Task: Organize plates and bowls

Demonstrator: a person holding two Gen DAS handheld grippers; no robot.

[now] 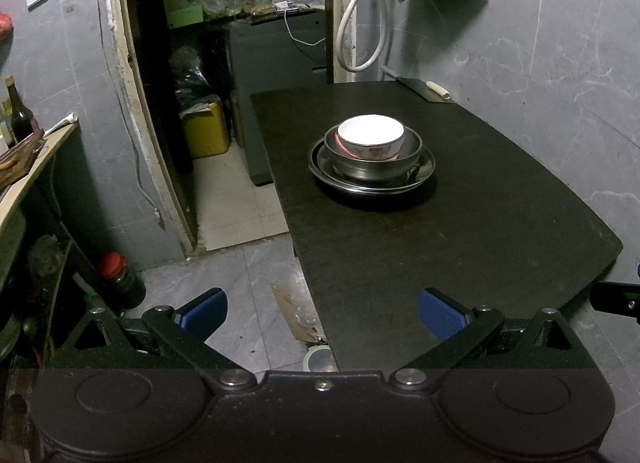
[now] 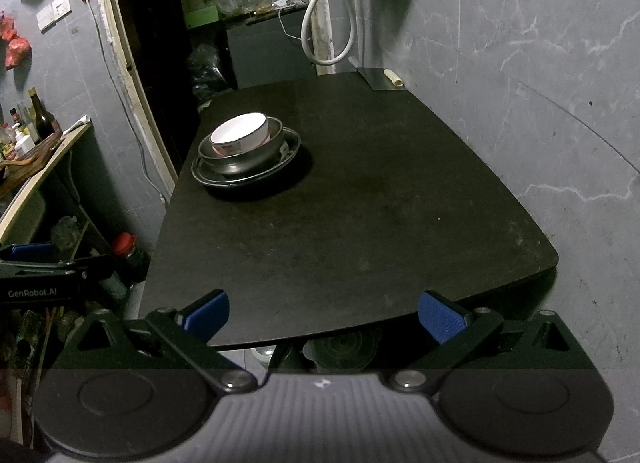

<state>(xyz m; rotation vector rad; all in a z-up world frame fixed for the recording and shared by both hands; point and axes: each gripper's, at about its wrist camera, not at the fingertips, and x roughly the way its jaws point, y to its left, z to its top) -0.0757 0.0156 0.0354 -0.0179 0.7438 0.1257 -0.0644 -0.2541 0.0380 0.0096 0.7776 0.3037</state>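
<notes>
Both grippers idle at the near edge of the table [image 1: 500, 223]. We have the left gripper [image 1: 323, 313] with jaws spread wide, blue pads well apart, nothing between them. Right gripper [image 2: 323, 313] same: wide apart, empty.

Task things are already one stack on the table, well apart from both tools: white bowl [image 1: 371, 135] nested inside a steel bowl [image 1: 372, 161], which sits on a steel plate [image 1: 372, 179] with what looks like a second darker plate under it; we can't tell for sure. Stack is upright, roughly concentric, white bowl tilted slightly within the steel one. White bowl has a red-pink pattern on the outside, interior blown out by the light. Steel pieces are shiny, likely slippery under the pads.

Key relation: from the left gripper the stack lies straight ahead and slightly right, toward the table's far half. From the right gripper it lies ahead and clearly left, near the table's left edge [image 2: 176, 199]. So we judge the left one better lined up. Round items, no long axis; approach angle is free, rim grip is the option.

Other things on the table: a cleaver-like blade [image 1: 424, 89] at the far corner, well apart from the stack.

Judgement: sorting looks done or nearly so.
</notes>
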